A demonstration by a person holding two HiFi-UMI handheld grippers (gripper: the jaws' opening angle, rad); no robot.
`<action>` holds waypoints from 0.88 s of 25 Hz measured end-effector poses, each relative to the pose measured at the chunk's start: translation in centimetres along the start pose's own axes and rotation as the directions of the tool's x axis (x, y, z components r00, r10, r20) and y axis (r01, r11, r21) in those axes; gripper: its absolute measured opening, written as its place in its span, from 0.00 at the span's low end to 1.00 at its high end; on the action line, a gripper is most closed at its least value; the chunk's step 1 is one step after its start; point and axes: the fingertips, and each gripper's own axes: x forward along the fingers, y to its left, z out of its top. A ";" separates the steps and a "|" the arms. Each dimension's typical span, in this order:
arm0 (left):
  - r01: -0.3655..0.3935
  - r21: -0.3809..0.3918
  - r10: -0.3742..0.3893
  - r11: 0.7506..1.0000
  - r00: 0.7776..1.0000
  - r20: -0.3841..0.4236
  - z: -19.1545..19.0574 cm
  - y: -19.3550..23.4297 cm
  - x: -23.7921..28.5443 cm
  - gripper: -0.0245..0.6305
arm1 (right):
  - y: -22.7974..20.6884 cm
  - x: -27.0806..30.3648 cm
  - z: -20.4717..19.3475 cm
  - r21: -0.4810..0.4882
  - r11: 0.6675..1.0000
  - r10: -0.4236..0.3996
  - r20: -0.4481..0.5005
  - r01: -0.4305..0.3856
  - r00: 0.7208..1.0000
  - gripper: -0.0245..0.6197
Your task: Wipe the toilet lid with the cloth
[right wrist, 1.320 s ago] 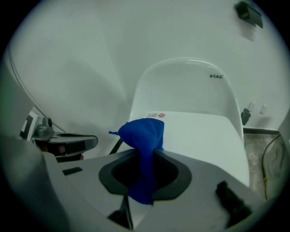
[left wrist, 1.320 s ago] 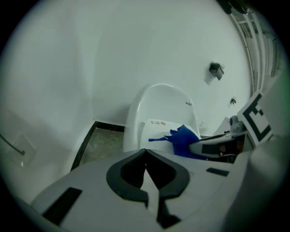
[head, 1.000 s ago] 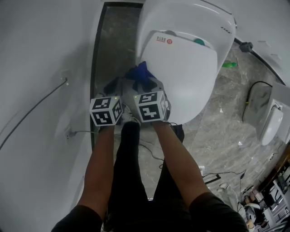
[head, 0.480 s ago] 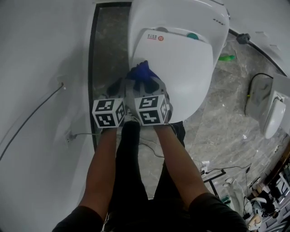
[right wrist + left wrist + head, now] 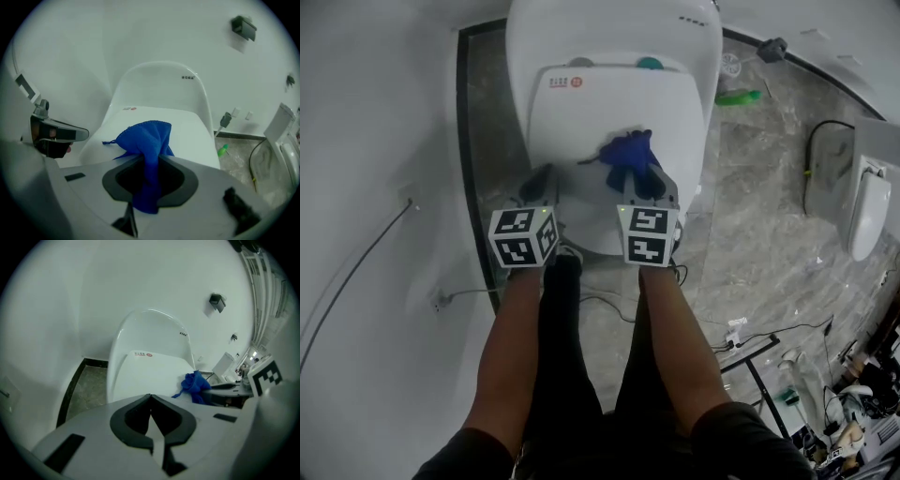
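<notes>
The right gripper (image 5: 150, 161) is clamping its jaws on the blue cloth (image 5: 145, 140), which is bunching on the front right of the closed toilet lid (image 5: 187, 126). The left gripper (image 5: 150, 397), jaws pressed together on nothing, is hanging at the lid's front left edge. A green bottle (image 5: 736, 97) is lying on the marble floor (image 5: 769, 244) right of the toilet. Only the head view is showing cables (image 5: 750, 337) trailing beside the person's legs. The right gripper view is showing a dark wall fitting (image 5: 243, 26).

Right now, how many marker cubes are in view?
2 marker cubes: one on the left gripper at the toilet lid's left edge, one on the right gripper holding the blue cloth.
</notes>
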 end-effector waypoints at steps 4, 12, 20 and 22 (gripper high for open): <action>0.034 0.056 -0.034 0.998 0.999 -0.006 0.8 -3.3 1.5 0.05 | -3.5 -0.7 -1.3 0.077 0.997 -0.031 -0.010 0.032 0.999 0.16; 0.096 0.058 -0.096 0.994 0.995 -0.006 -0.3 -9.6 2.2 0.05 | -10.8 -1.9 -4.8 0.182 0.974 -0.128 -0.035 0.132 0.991 0.16; 0.114 0.089 -0.115 0.989 0.993 0.012 0.2 -11.3 2.0 0.05 | -13.2 -2.5 -6.0 0.202 0.965 -0.158 -0.054 0.166 0.986 0.16; 0.103 0.083 -0.105 0.991 0.994 0.019 0.2 -10.3 1.1 0.05 | -11.2 -3.1 -4.9 0.184 0.973 -0.139 -0.027 0.142 0.990 0.16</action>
